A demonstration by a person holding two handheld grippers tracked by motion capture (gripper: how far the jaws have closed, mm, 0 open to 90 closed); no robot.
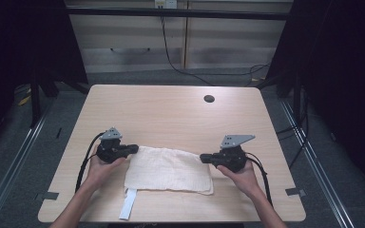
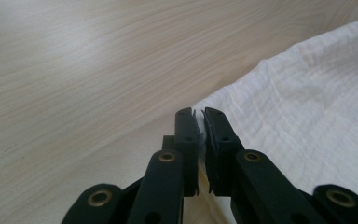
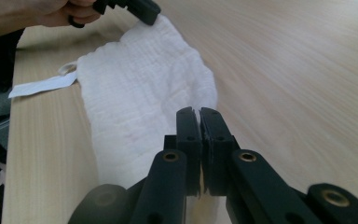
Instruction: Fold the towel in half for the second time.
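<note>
Pale wood-grain laminate covers the bench (image 1: 171, 109), which has rounded corners and one dark round hole (image 1: 209, 99) near its far edge. One white cloth (image 1: 168, 170) lies on it toward the near edge, a crinkled, gauzy rectangle folded flat, with one smooth white tag (image 1: 128, 204) trailing from its near left corner. Two sets of black tongs work at it. The left tongs (image 1: 132, 148) sit at the cloth's far left corner, clenched, with a sliver of its edge between the pads. The right tongs (image 1: 204, 157) meet the cloth's far right corner, also clenched; whether any fabric is pinched there is hard to make out. Each carries one grey three-cornered plate and a black cable.
</note>
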